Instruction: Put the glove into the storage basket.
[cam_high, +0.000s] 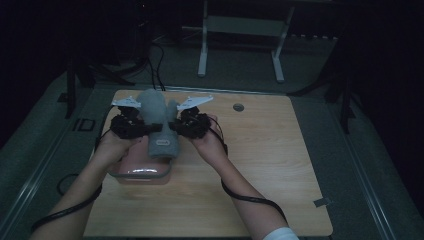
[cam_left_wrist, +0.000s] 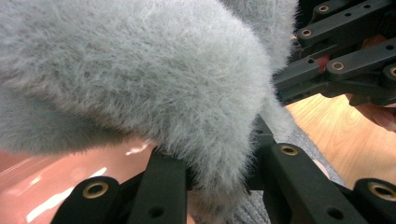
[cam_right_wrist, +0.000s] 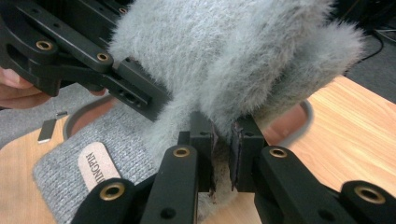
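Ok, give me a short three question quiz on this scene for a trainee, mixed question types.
1. True or false: both grippers are shut on the grey fuzzy mitten.
2. What lies under the mitten's cuff on the table?
A. a pink container
B. a metal bowl
C. a cardboard box
3. What pale patch shows on the knitted cuff?

Key:
1. True: the left gripper and the right gripper pinch it from opposite sides.
2. A, the pink container with a grey rim.
3. A label with printed letters.
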